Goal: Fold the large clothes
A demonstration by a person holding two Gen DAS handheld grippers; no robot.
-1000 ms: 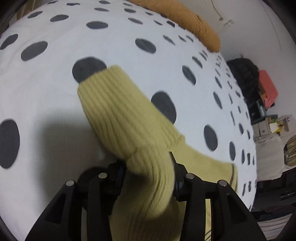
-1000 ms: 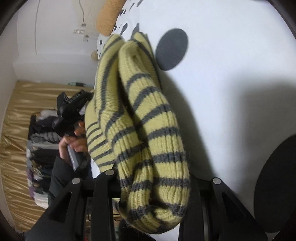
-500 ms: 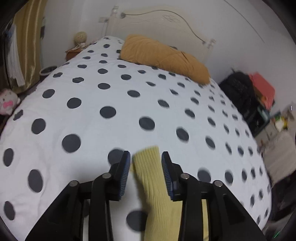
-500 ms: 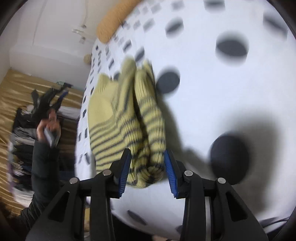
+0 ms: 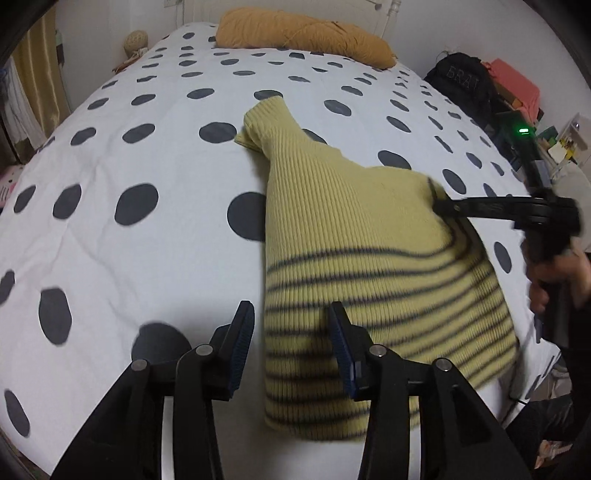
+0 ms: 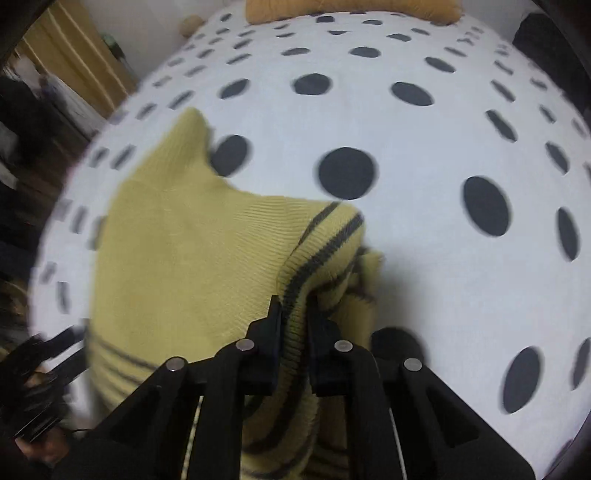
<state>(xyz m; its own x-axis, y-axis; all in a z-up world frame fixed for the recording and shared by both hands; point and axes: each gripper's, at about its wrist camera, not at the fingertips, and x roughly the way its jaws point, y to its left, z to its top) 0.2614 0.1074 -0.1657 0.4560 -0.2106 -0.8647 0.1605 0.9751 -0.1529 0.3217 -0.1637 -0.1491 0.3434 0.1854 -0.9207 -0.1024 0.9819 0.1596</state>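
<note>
– Pale-yellow ribbed-knit sweater with dark grey stripes, spread on the white duvet with dark polka dots, striped hem nearest, plain yellow top farther off.

– And right up front, the left gripper: black, blue ribbed pads, parted to a middling gap, just been opening. Left edge of the knit lying below and between, pressed by neither pad. Holding nothing.

– Right gripper, though: nearly closed, just been closing, pinching a thick bunched ridge of striped knit. Seen from the left camera too, biting the sweater's right edge, a hand on the handle behind.

– Reads as mid-fold, then. Probably about to carry that right side over toward the middle.

– Looks that way. Next: lift the pinched edge clear, sweep it across, lay it straight along the body. Likely worth pinning the near hem with the free left tool, to stop the whole thing sliding.

– Soft, stretchy stuff, mind. Chunky rib, floppy, prone to bunching and dragging on the cover.

– Farther along, a narrow ribbed end, cuff or collar, hard to tell, pointing up the bed.

– Beyond that, more dotted duvet, then a plump mustard-orange pillow at the far end, a black backpack off to the side.
</note>
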